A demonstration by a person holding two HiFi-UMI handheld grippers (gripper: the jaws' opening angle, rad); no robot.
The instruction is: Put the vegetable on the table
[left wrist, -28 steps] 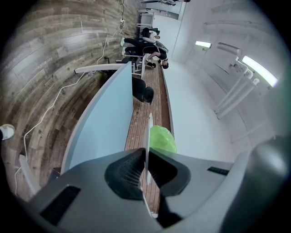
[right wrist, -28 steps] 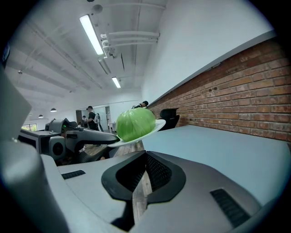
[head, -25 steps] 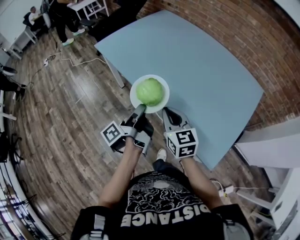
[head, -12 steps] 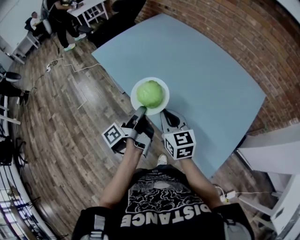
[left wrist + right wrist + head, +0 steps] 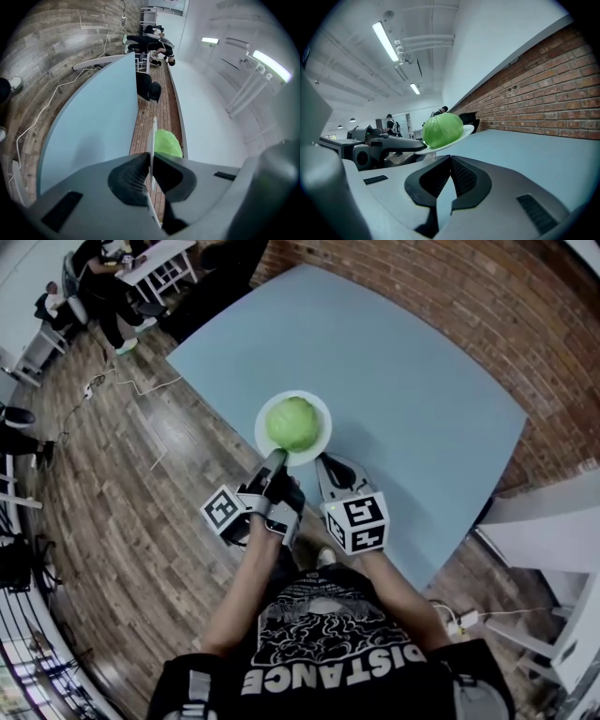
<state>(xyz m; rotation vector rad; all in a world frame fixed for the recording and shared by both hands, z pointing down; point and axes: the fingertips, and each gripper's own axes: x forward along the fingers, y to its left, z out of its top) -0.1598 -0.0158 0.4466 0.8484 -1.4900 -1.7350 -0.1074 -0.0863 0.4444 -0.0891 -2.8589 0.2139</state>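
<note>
1. Where it is: the cabbage (image 5: 292, 424) sits on a white plate (image 5: 322, 448), right at the near edge of the blue counter (image 5: 403, 381). The wooden floor (image 5: 141, 484) is just past that edge. In the right gripper view the plate looks raised and a bit tilted, not resting flat (my read, the underside isn't clear).
2. Grip: the left gripper (image 5: 150, 159) pinches the plate's near rim edge-on, pads pressed on it, so that's the only hold on the load. The right gripper (image 5: 450, 158) has its jaws pressed together w/ nothing btwn them, and sits just beside the plate's near rim.
3. Step in hand, as I judge it: get the plate well onto the counter & set it down. Go further in from the edge before lowering, since a plate set down half off the edge could tip.
4. Hold the plate level. The veg is round and will likely roll to the low side, and a one-rim pinch lets the far side droop.
5. Lower slowly, base flat to the counter. Don't loosen the pinch till the plate rests on its own.
6. Hold the right gripper clear of the rim, or use it to steady the plate from below. A bump here probably sends the cabbage rolling.
</note>
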